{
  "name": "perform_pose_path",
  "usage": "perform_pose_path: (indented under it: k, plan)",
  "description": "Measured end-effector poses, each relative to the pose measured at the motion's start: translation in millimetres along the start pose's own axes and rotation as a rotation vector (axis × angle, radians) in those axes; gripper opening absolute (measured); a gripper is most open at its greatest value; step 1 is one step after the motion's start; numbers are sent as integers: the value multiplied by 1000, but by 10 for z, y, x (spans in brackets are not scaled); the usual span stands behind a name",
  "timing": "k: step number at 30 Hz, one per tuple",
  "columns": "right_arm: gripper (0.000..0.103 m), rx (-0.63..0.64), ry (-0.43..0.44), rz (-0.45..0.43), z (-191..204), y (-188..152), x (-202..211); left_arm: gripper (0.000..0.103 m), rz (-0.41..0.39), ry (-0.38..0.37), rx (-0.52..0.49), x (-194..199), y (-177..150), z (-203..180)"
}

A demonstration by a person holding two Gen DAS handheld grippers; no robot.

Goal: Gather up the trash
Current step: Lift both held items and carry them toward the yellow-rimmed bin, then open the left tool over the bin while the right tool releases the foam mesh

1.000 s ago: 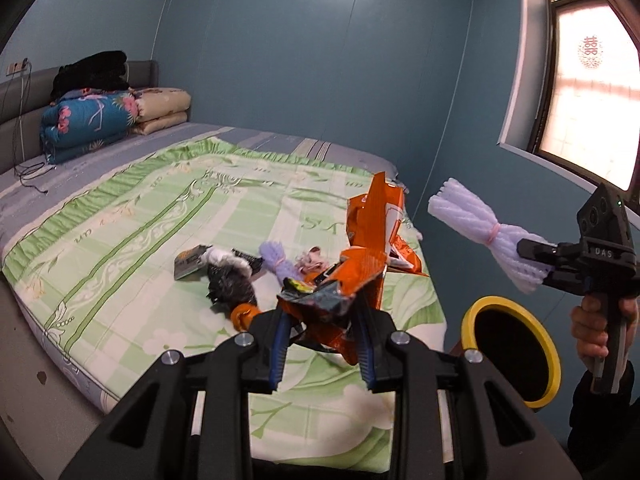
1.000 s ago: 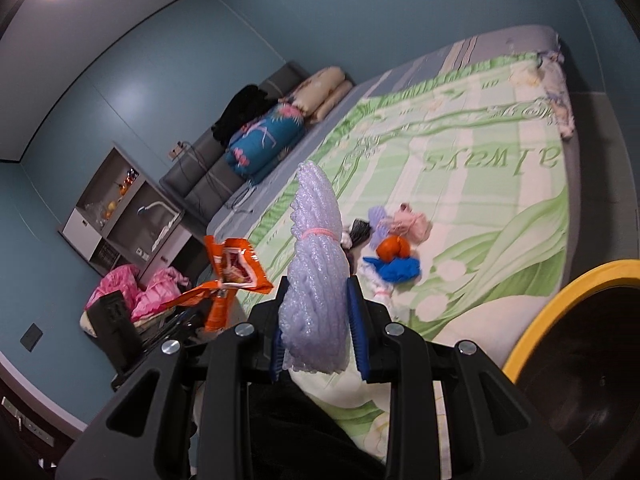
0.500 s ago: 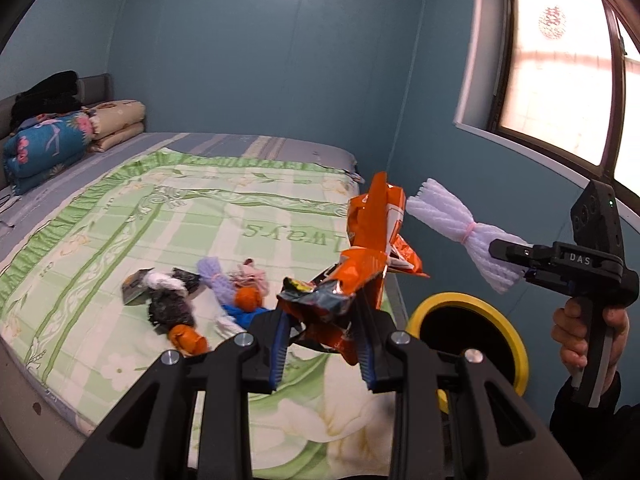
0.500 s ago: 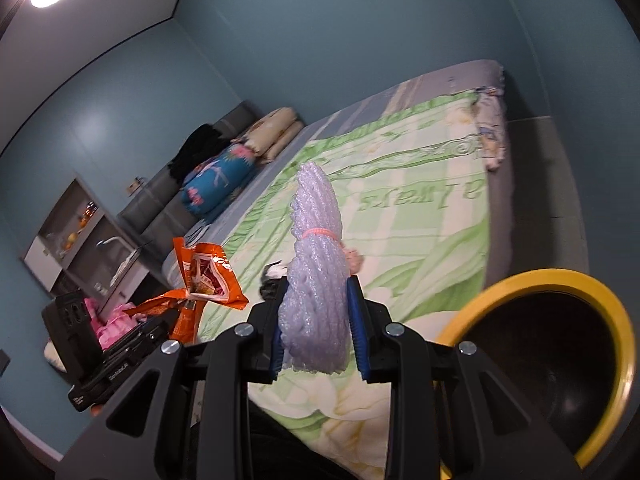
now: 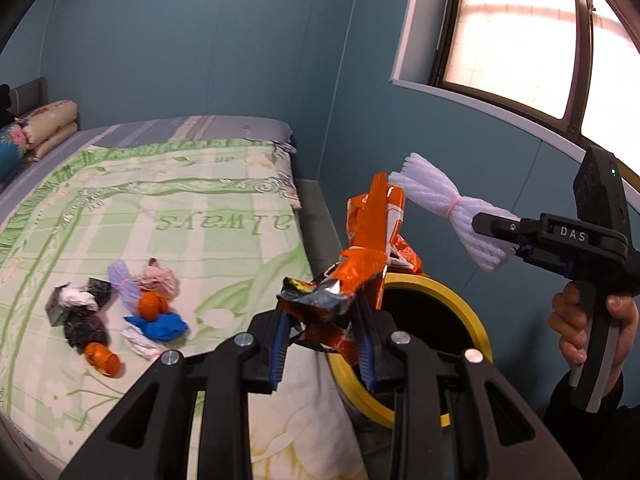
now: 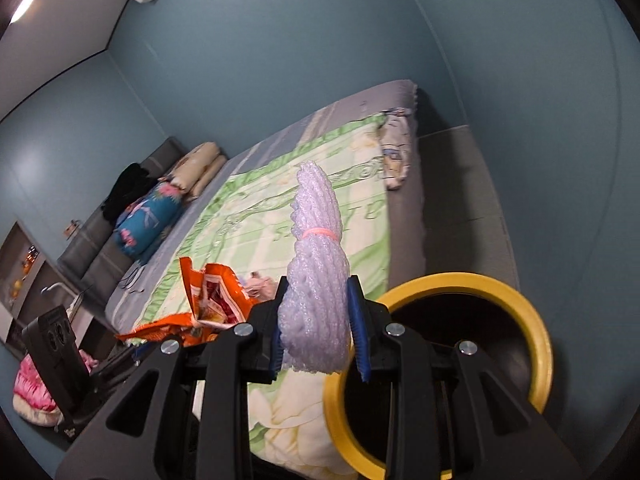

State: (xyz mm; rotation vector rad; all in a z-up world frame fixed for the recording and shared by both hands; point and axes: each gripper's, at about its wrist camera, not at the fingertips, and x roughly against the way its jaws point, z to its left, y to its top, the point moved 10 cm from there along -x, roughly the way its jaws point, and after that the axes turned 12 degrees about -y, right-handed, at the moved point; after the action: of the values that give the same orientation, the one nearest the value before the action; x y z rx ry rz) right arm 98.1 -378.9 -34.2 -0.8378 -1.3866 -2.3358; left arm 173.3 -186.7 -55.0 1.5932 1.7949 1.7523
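My left gripper (image 5: 324,340) is shut on a crumpled orange snack bag (image 5: 368,248), held in the air just over the near rim of a yellow-rimmed black bin (image 5: 460,312). My right gripper (image 6: 318,344) is shut on a white foam net bundle (image 6: 316,276) tied with a pink band. It shows at the right of the left wrist view (image 5: 496,232), above the bin's far side. In the right wrist view the bin (image 6: 536,332) sits just beyond the fingers. Several pieces of trash (image 5: 120,308) lie on the green bedspread (image 5: 180,208).
The bin stands on the floor between the bed's side edge and the blue wall (image 5: 420,184). A window (image 5: 520,36) is above it. Folded quilts and pillows (image 6: 160,204) lie at the bed's head. Shelves (image 6: 24,280) stand at far left.
Both grippers have swung from over the bed toward the bin, each keeping its load. The bin now fills more of both views.
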Motion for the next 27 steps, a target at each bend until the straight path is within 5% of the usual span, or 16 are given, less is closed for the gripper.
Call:
perform_pose_path:
  k: [27]
  plan:
    - [29, -61, -136, 135, -393, -190, -341, 27, 244, -128, -26, -1062, -732, -406]
